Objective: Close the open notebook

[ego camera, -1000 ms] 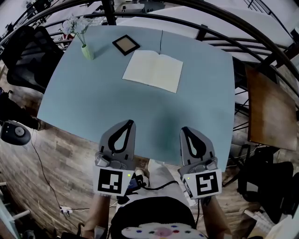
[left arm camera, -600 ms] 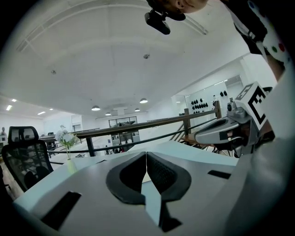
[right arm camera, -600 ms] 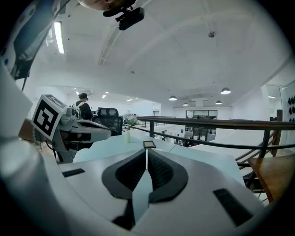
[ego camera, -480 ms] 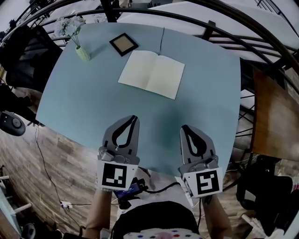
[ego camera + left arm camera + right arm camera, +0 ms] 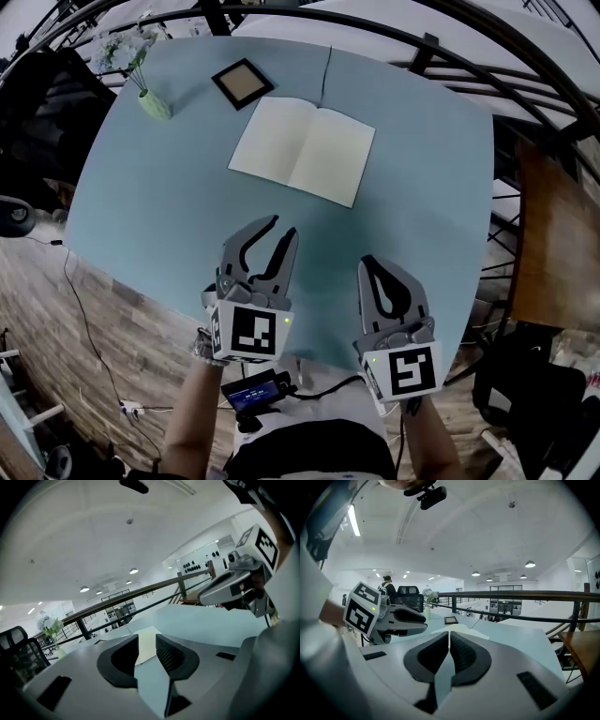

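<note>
The notebook (image 5: 302,150) lies open and flat on the far half of the blue table (image 5: 169,197), near a small picture frame (image 5: 243,82). The left gripper (image 5: 281,227) is over the near table edge, well apart from the notebook, its jaws opening with nothing between them. The right gripper (image 5: 365,263), alongside, has its jaws together and empty

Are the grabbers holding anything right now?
Nothing is held. The left gripper is opening its jaws, empty; the right gripper is shut on nothing. The open notebook lies apart on the table.
</note>
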{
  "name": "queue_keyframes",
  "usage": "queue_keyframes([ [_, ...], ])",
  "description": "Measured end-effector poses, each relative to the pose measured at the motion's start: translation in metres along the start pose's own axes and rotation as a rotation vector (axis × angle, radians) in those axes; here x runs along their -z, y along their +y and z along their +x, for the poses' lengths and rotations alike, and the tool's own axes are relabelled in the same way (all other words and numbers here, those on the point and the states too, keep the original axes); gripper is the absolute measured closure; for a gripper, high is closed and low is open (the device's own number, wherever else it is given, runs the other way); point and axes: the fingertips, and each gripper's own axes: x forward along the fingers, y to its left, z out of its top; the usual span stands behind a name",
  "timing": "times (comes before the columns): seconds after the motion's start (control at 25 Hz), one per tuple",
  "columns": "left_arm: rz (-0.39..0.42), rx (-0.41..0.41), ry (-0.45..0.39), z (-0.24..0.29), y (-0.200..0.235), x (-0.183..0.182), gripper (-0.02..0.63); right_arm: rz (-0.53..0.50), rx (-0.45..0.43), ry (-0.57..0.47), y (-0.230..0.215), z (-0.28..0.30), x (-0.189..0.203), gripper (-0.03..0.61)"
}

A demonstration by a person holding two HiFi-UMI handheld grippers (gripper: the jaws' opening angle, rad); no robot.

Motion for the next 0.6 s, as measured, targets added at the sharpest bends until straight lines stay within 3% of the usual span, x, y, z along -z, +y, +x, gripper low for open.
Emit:
queue_keyframes([
  [0.24, 0.174, 0.012, 0.072, 0.041, -0.001, 0.023, 0.474, -0.006, 0.02, 0.019, -0.006, 0.017, 0.008, 0.54],
  [0.44, 0.23, 0.033, 0.131, 0.069, 0.004, 0.045, 0.469, 0.002, 0.034, 0.05, -0.009, 0.03, 0.014, 0.54],
  [0.6, 0.332, 0.048, 0.179, 0.086, 0.005, 0.064, 0.457, 0.003, 0.046, 0.067, -0.009, 0.04, 0.02, 0.54],
])
